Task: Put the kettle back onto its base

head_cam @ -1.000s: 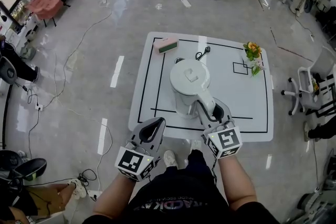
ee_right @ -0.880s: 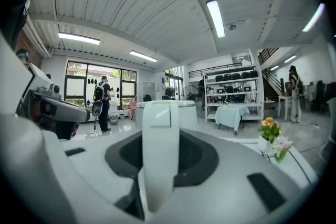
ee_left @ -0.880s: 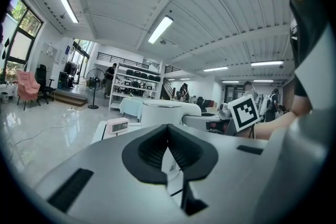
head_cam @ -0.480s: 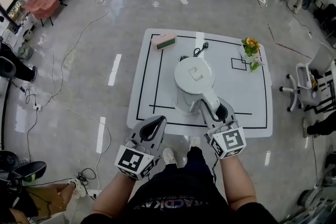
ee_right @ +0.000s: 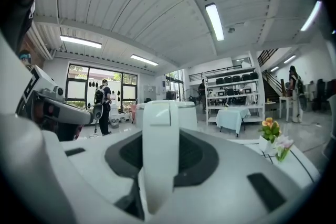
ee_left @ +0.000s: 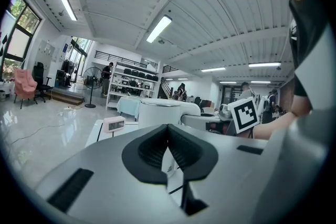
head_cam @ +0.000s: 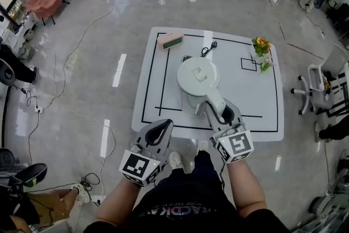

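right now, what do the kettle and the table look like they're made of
Kettle: probably smooth white moulded plastic with a slight gloss. Its lid and handle show a soft sheen and rounded edges, not sharp metallic reflections.
Table: a white top with a flat, matt finish and black lines on it. It could be laminate or painted board; the look leaves that open.

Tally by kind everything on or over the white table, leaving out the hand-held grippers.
white plastic electric kettle: 1
grey kettle base, mostly hidden behind the kettle: 1
black cable: 1
small pink box with a display: 1
small vase of orange and pink flowers: 1
Total: 5
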The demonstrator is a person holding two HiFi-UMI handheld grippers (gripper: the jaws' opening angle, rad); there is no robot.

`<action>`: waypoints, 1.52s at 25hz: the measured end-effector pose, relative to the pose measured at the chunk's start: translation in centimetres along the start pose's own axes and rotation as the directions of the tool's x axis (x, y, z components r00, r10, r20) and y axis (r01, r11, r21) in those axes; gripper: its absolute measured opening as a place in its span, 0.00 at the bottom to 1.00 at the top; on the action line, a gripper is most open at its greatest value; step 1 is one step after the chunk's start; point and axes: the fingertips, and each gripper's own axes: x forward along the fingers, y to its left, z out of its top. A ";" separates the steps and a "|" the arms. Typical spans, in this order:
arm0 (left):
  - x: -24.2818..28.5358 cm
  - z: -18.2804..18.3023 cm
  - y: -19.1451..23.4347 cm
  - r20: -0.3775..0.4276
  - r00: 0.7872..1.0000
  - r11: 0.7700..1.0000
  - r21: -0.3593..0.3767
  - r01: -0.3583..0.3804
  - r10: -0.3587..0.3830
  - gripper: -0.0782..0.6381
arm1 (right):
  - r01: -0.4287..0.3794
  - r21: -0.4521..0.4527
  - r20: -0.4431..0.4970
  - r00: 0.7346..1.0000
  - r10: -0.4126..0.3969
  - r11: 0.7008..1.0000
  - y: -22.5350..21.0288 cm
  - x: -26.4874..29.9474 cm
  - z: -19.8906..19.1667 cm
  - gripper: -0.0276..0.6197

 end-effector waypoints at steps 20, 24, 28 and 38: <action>0.4 -0.3 0.3 -0.001 1.000 1.000 -0.009 0.005 -0.005 0.12 | -0.025 -0.007 0.024 0.999 0.025 1.000 -0.2 -0.5 -1.0 0.23; 0.3 -0.2 0.2 0.001 1.000 1.000 -0.011 0.008 -0.008 0.12 | -0.033 -0.012 0.023 0.999 0.033 0.999 -0.2 -0.3 -1.1 0.23; 0.3 -0.1 0.0 0.002 1.000 1.000 -0.011 0.013 -0.013 0.12 | -0.034 -0.002 0.016 0.999 0.035 0.999 -0.2 -0.6 -1.5 0.23; 0.6 -0.2 -1.4 -0.001 0.997 0.997 0.002 0.075 -0.075 0.12 | -0.007 -0.030 -0.052 0.999 0.005 1.000 -0.5 -1.8 -2.3 0.30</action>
